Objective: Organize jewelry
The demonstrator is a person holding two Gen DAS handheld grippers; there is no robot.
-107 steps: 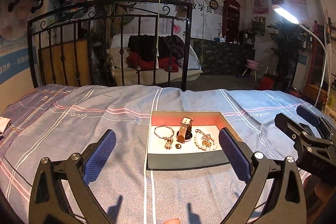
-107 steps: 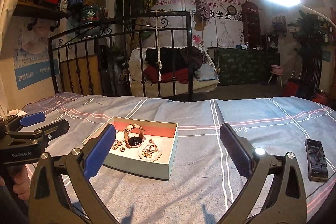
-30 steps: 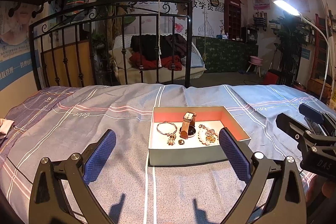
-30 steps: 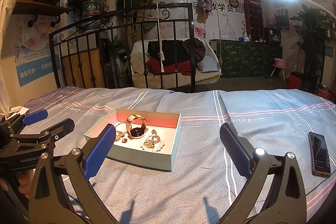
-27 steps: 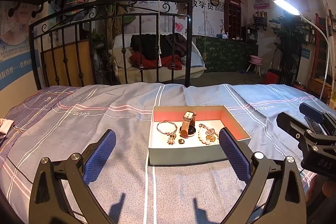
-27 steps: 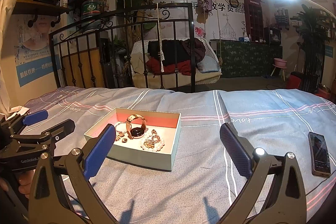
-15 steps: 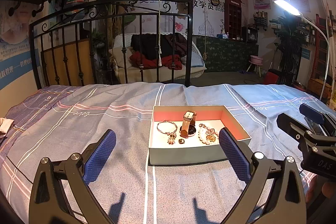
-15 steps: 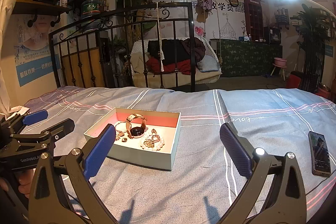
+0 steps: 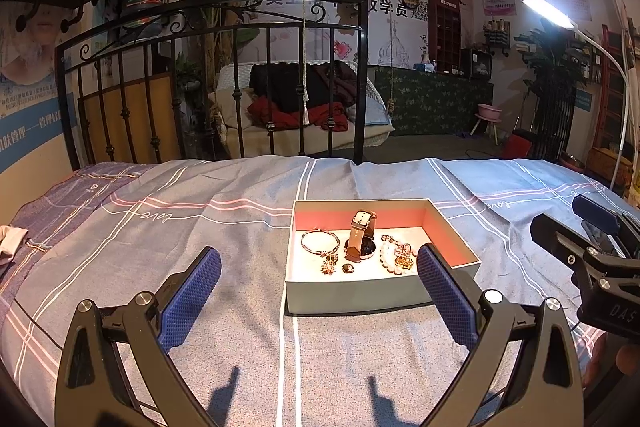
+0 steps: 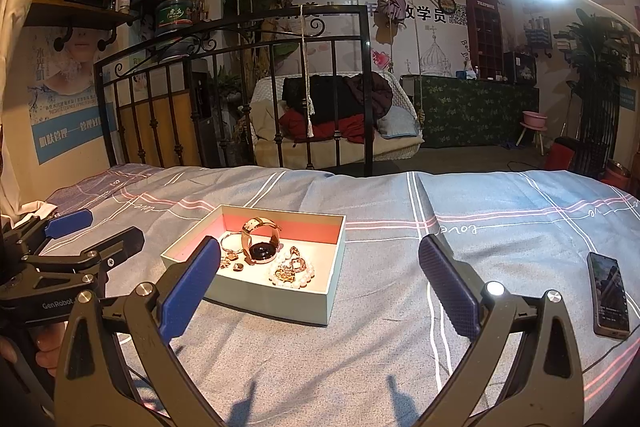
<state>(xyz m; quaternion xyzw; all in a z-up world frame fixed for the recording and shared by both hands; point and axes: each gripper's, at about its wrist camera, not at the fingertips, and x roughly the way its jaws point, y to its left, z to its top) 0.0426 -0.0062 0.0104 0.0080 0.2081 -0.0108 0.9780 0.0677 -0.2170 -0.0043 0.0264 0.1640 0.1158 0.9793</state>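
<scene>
The left gripper [image 9: 318, 287] is spread wide above the bed [image 9: 160, 247], holding nothing. Just ahead of it, slightly to its right, sits the open box [image 9: 352, 293] holding a watch [image 9: 360, 235], a bangle [image 9: 320, 241] and a bead bracelet [image 9: 394, 255]. The right gripper [image 10: 318, 273] is spread wide too and empty; the box lies ahead to its left, a phone [image 10: 608, 293] on the sheet to its right. Beyond the striped grey bedsheet stand an iron bed rail [image 9: 220, 39], a hanging swing chair [image 10: 336, 123] and a lit lamp [image 9: 546, 9]. Compared with half a second ago, nothing has visibly shifted.
</scene>
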